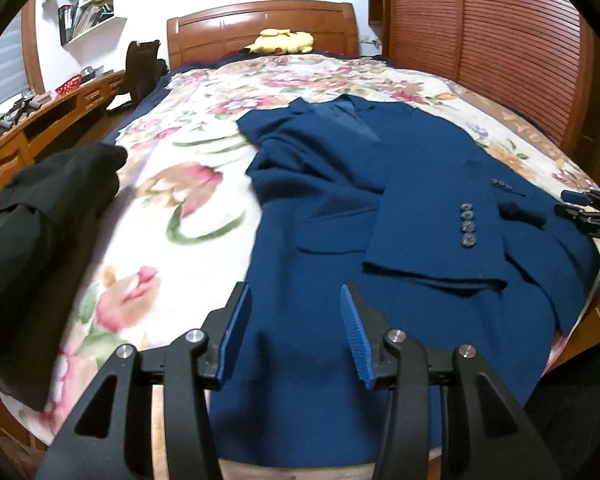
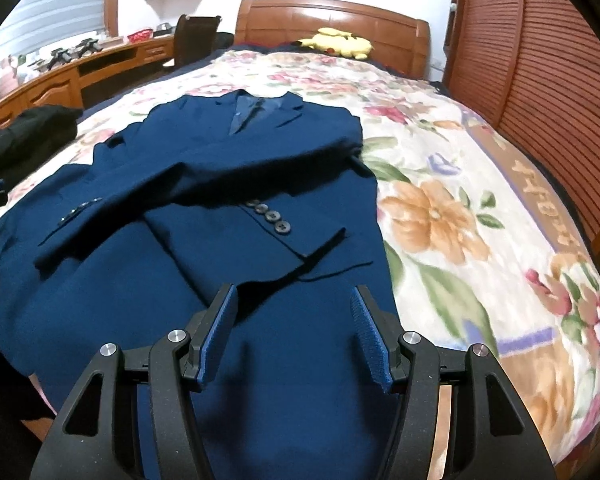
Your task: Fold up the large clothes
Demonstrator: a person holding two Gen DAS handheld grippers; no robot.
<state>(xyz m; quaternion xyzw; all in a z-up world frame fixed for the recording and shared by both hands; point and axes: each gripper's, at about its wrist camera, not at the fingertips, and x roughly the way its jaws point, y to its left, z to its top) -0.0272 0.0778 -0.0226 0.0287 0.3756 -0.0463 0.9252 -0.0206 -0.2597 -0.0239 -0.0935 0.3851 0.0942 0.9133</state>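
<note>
Hanging apart and empty, both grippers' fingers point(image 1: 244, 320) hide the blue jacket's point(image 1: 340, 200) hem.

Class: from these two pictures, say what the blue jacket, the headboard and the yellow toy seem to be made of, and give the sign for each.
Blue jacket: likely matte woven suit cloth; it creases softly, with no shine.
Headboard: seemingly varnished wood; reddish brown, with glossy highlights on its panels.
Yellow toy: probably plush fabric; soft, rounded, dull surface, though too small to be sure.
</note>
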